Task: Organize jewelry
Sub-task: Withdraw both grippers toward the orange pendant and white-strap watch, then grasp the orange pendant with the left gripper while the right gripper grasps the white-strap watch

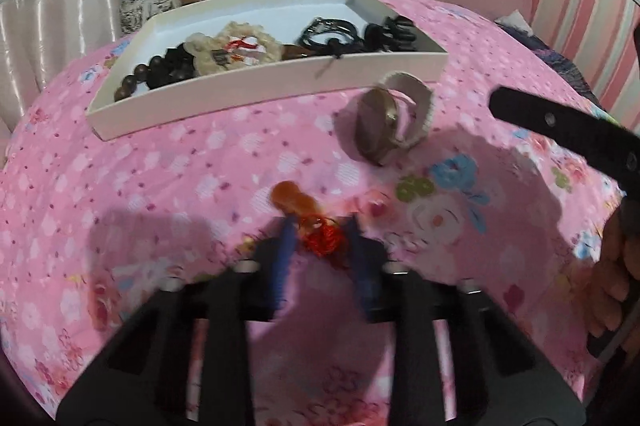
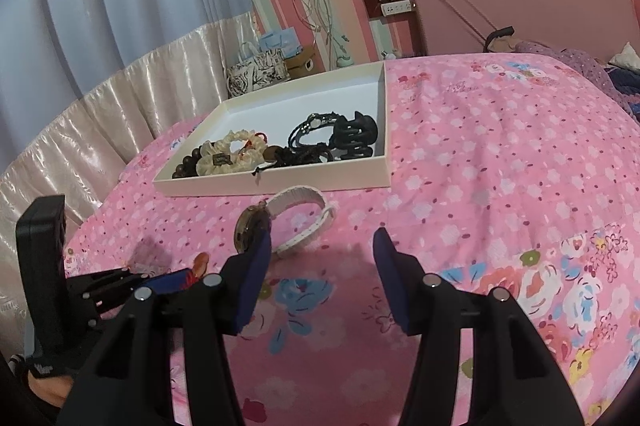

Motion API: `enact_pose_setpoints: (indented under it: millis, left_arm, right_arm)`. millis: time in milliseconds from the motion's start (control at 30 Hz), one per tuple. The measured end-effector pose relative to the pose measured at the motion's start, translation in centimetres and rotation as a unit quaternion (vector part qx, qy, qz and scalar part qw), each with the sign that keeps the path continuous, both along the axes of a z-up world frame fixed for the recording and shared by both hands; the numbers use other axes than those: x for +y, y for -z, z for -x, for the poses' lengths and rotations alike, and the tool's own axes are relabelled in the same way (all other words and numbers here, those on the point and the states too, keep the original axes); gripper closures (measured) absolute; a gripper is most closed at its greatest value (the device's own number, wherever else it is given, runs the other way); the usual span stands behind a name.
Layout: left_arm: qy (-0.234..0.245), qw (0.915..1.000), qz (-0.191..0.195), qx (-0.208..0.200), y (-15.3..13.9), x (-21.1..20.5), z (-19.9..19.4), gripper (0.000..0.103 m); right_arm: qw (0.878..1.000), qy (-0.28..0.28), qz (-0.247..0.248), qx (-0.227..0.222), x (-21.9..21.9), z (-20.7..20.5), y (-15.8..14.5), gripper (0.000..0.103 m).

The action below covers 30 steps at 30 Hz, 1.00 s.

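Observation:
A white shallow box (image 1: 256, 87) sits on the pink floral bedspread and holds dark beads, a cream scrunchie (image 1: 236, 49), black cords and a black hair claw (image 2: 354, 133). A watch with a white strap (image 1: 390, 115) lies just in front of the box; it also shows in the right wrist view (image 2: 280, 222). My left gripper (image 1: 320, 230) straddles an orange pendant with a red knotted cord (image 1: 308, 216); motion blur hides whether the blue pads touch it. My right gripper (image 2: 322, 246) is open and empty, just short of the watch.
The bedspread (image 2: 480, 165) slopes away on all sides. A pink headboard (image 2: 520, 13) stands at the far end. A curtain and a patterned bag (image 2: 256, 69) lie beyond the bed's left edge. The right gripper's body (image 1: 560, 125) juts into the left wrist view.

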<state>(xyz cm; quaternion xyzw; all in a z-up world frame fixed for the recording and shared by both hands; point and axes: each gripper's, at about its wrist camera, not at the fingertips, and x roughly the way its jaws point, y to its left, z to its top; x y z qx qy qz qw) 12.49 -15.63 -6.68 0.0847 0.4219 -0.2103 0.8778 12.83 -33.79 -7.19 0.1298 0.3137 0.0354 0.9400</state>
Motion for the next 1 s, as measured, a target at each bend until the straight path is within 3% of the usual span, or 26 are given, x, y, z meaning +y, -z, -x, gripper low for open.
enact_pose_setpoints:
  millis: [100,300,500,733,767,800,900,1000]
  left_arm:
    - [-0.006,0.9998,0.02,0.004,-0.1,1.3,-0.6,0.094]
    - [-0.027,0.9993,0.024,-0.014,-1.1,3.5,-1.6,0.095]
    - [-0.041,0.9983,0.022,-0.036,-1.8,5.1,-3.5,0.095]
    - [-0.068,0.9969,0.036,-0.015,-0.8,6.2,-4.7,0.094]
    - [-0.069,0.9968,0.038,-0.015,-0.8,6.2,-4.7,0.094]
    - [-0.07,0.9966,0.039,-0.016,-0.8,6.0,-4.7,0.095]
    - [-0.07,0.9968,0.035,-0.018,-0.7,5.9,-4.6,0.095]
    - [-0.077,0.9956,0.039,-0.037,-1.3,6.3,-4.0,0.095]
  right_arm:
    - [1.0,-0.006,0.004,0.003,0.5,-0.3,0.2,0.05]
    - [0.999,-0.012,0.021,0.035,1.6,-2.2,0.8,0.05]
    - [0.997,0.027,0.024,0.064,1.4,-4.6,1.3,0.05]
    - [0.993,0.026,0.062,0.099,3.2,-8.1,3.2,0.053]
    - [0.993,0.027,0.074,0.092,3.6,-8.0,2.9,0.069]
    - [0.992,0.023,0.079,0.094,3.9,-8.1,3.1,0.078]
    - [0.993,0.009,0.083,0.086,4.4,-7.7,3.2,0.092]
    - [0.996,0.023,0.063,0.06,3.6,-6.6,2.4,0.095]
